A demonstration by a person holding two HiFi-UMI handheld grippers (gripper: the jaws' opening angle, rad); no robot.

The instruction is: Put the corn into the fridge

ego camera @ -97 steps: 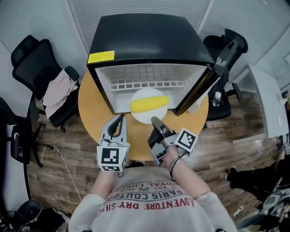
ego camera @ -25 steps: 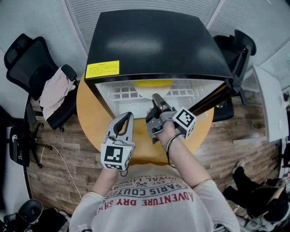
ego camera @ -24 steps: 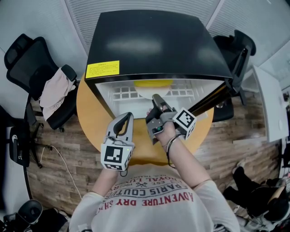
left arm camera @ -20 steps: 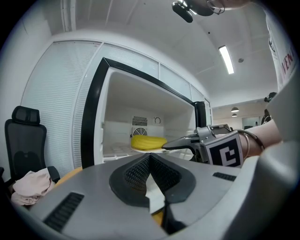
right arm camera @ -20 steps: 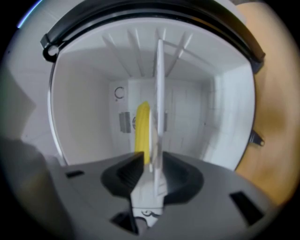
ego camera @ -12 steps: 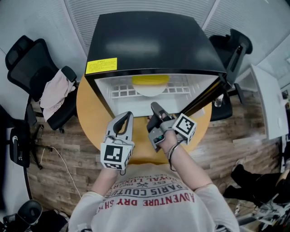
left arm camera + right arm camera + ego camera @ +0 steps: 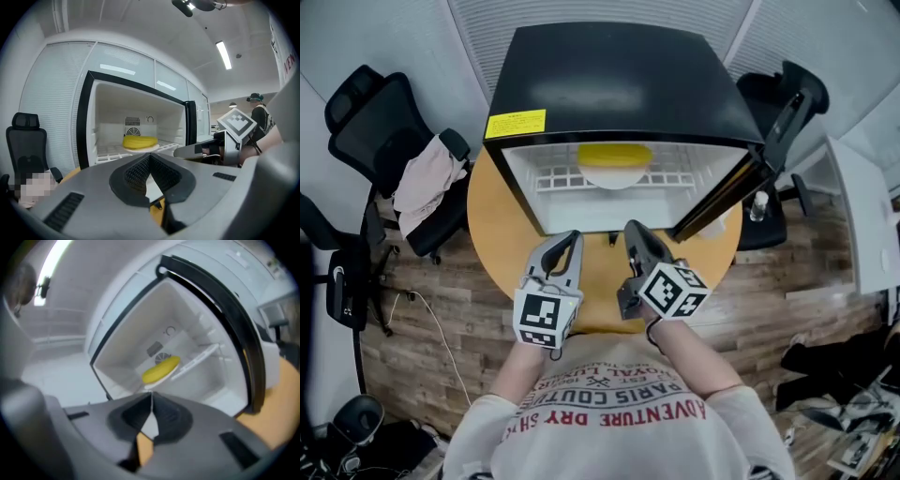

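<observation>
The yellow corn [image 7: 617, 154] lies on a white plate [image 7: 614, 180] on the wire shelf inside the open black fridge [image 7: 619, 84]. In the left gripper view the corn [image 7: 139, 141] sits deep in the white cavity, and in the right gripper view the corn [image 7: 161, 370] appears tilted. Both grippers hover over the table in front of the fridge, apart from the corn. My left gripper [image 7: 572, 237] [image 7: 150, 155] is shut and empty. My right gripper [image 7: 630, 228] [image 7: 151, 393] is closing, its tips meeting with nothing between them.
The fridge door [image 7: 722, 192] stands open to the right. The fridge rests on a round wooden table [image 7: 492, 234]. A black chair with a draped cloth [image 7: 422, 183] stands on the left, another chair [image 7: 787, 94] and a white desk [image 7: 862, 216] on the right.
My right gripper has pulled back from the fridge toward me, rolled so its marker cube faces up, and its jaws have closed. The corn stays on the shelf.
</observation>
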